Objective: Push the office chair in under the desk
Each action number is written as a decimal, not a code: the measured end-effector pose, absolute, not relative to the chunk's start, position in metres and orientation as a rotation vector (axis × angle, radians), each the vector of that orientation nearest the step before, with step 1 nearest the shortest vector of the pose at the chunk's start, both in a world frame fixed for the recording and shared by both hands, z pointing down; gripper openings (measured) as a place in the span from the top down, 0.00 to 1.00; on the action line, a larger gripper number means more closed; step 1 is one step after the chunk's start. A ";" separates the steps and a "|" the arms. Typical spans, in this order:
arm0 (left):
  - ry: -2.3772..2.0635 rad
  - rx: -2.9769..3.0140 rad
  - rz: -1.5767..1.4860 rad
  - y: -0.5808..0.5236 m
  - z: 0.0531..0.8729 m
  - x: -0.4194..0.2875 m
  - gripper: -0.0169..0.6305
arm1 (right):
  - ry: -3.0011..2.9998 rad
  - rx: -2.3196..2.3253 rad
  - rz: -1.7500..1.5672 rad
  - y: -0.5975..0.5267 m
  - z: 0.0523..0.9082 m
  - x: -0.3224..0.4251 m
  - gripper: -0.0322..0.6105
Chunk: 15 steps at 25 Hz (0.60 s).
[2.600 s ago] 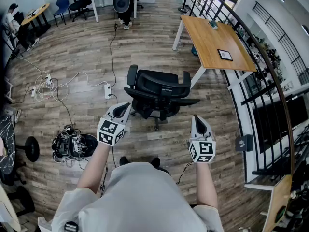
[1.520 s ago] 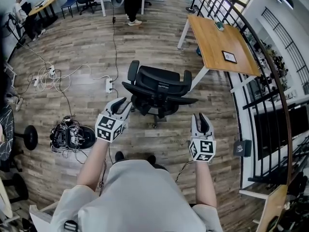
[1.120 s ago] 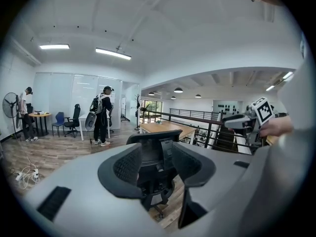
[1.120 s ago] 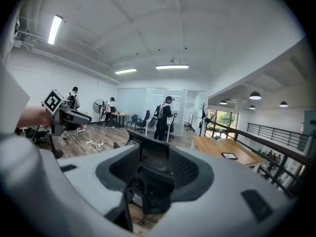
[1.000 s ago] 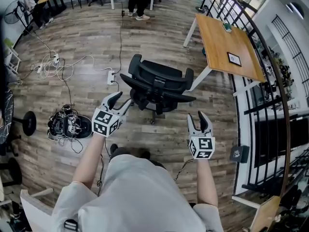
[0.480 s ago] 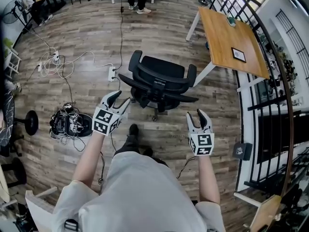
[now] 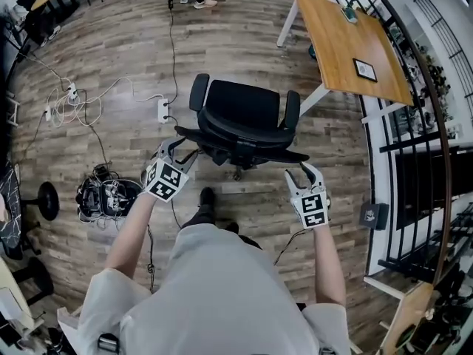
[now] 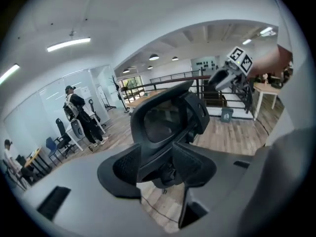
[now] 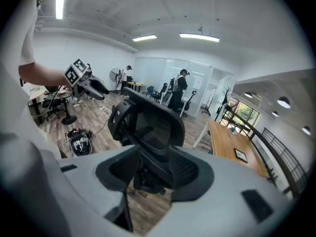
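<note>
Left hand-held gripper (image 7: 179,154) and right hand-held gripper (image 7: 305,171) hang released behind the office chair (image 7: 247,108); probably free-rolling, push its stiff backrest (image 7: 238,134).

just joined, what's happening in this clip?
A person holds the left gripper and right gripper just behind a black office chair, both with jaws open and nothing gripped. The chair stands on the wood floor, apart from the wooden desk; it is not yet under it.

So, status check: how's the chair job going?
Left claw, right claw open, empty, just behind chair. Chair not yet under desk. Power strip lies off the path.
</note>
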<state>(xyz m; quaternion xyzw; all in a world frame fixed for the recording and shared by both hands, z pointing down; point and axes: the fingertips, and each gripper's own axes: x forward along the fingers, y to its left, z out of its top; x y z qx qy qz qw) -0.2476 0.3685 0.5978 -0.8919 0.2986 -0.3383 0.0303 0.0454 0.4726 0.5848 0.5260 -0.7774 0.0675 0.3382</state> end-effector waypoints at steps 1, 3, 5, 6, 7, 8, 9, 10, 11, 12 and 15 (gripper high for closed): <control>0.873 -2.716 -1.083 0.361 0.605 -0.246 0.68 | -2.009 1.343 0.182 0.469 0.592 0.046 0.68; 0.767 -2.642 -1.169 0.349 0.621 -0.244 0.67 | -1.974 1.287 0.187 0.461 0.606 0.048 0.68; 0.639 -2.548 -1.274 0.341 0.640 -0.243 0.65 | -1.933 1.222 0.171 0.454 0.618 0.051 0.68; 0.566 -2.497 -1.326 0.338 0.649 -0.243 0.63 | -1.908 1.185 0.162 0.451 0.624 0.052 0.68; 0.494 -2.446 -1.371 0.335 0.658 -0.242 0.62 | -1.882 1.146 0.154 0.449 0.631 0.054 0.68; 0.429 -2.398 -1.408 0.333 0.666 -0.242 0.62 | -1.855 1.104 0.144 0.447 0.639 0.055 0.68; 0.373 -2.355 -1.437 0.331 0.674 -0.241 0.61 | -1.828 1.063 0.131 0.444 0.647 0.056 0.68; 0.328 -2.318 -1.459 0.329 0.681 -0.240 0.61 | -1.801 1.023 0.117 0.441 0.654 0.058 0.68; 0.291 -2.288 -1.476 0.327 0.687 -0.239 0.61 | -1.775 0.986 0.104 0.439 0.661 0.059 0.68; 0.260 -2.264 -1.492 0.326 0.692 -0.238 0.61 | -1.750 0.951 0.092 0.437 0.668 0.060 0.67; 0.182 -2.170 -1.550 0.321 0.710 -0.239 0.61 | -1.692 0.860 0.051 0.432 0.687 0.059 0.66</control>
